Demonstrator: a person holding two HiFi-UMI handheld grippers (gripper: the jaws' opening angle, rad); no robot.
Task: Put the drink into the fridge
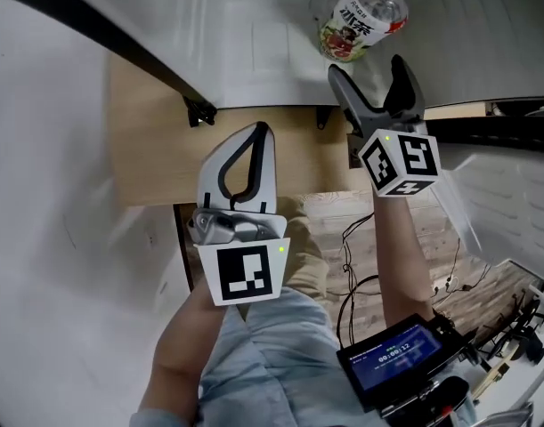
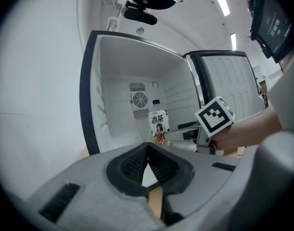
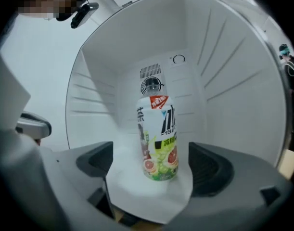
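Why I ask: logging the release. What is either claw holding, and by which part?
Nothing. Right claw open, clear of the drink bottle; left claw shut, empty.

Looking down from the head view, the fridge (image 1: pixel 254 56) runs off the top edge, its back wall out of sight. The small screen (image 1: pixel 398 356) is clipped at the bottom, its digits too small to read. In the right gripper view, the bottle (image 3: pixel 159 138) has a cap that blurs into the vent (image 3: pixel 150 72) behind.
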